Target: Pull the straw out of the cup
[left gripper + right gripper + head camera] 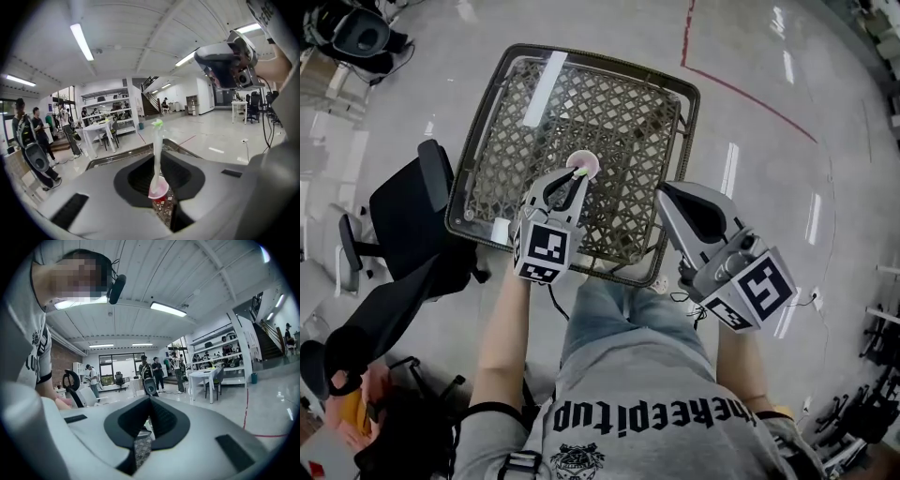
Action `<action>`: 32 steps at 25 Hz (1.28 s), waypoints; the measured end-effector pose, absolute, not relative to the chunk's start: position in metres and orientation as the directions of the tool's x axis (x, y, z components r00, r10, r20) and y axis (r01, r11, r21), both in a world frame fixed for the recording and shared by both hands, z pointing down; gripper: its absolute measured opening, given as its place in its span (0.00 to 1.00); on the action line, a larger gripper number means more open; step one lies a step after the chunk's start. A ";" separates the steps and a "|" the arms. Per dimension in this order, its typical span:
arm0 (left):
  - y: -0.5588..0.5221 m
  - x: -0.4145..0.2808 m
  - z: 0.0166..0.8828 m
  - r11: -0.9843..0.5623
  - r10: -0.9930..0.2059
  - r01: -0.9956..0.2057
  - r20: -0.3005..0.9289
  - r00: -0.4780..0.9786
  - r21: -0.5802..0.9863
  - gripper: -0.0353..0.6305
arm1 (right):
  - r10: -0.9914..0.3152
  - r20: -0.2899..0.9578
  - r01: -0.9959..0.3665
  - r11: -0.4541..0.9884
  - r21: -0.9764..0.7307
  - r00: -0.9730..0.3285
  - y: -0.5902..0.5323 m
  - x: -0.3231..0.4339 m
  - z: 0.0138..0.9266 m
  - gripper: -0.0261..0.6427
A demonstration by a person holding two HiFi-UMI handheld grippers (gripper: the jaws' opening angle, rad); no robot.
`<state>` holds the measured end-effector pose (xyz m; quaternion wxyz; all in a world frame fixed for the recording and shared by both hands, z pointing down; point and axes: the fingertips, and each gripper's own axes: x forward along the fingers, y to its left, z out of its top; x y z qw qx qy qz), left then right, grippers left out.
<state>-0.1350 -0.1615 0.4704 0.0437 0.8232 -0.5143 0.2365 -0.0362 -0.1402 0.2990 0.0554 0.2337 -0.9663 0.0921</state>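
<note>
Glossy grey hall floor (750,141) is noted beneath a square dark wicker-lattice table (628,122). Right gripper (661,192) is held just off the table's near right corner, jaws brought together, nothing between them. Left gripper (577,178) is poised above the tabletop, over a small round pink cup (587,163). Its jaws are closed on a pale translucent straw with a green tip (156,154), whose lower end is seen at the cup's mouth.

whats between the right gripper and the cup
Nothing but bare wicker table, as the head view shows, lies between the right gripper and the cup.
</note>
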 end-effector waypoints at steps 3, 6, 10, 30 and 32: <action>-0.148 -0.144 0.454 -0.424 -0.855 -0.890 0.395 0.335 -0.164 0.18 | -0.403 0.136 -0.420 0.895 -0.148 -0.905 -0.131 -0.049 0.296 0.04; -0.135 -0.149 0.439 -0.386 -0.878 -0.910 0.361 0.314 -0.148 0.18 | -0.367 0.124 -0.383 0.912 -0.147 -0.922 -0.121 -0.058 0.294 0.04; -0.119 -0.149 0.418 -0.336 -0.902 -0.936 0.320 0.289 -0.103 0.18 | -0.326 0.116 -0.341 0.929 -0.144 -0.938 -0.111 -0.063 0.290 0.04; -0.030 -0.135 0.325 -0.143 -0.979 -0.990 0.152 0.140 -0.012 0.18 | -0.115 0.073 -0.123 0.985 -0.118 -0.991 -0.053 -0.083 0.269 0.04; -0.021 -0.133 0.320 -0.127 -0.982 -0.992 0.141 0.126 0.002 0.18 | -0.103 0.071 -0.111 0.987 -0.116 -0.992 -0.047 -0.084 0.269 0.04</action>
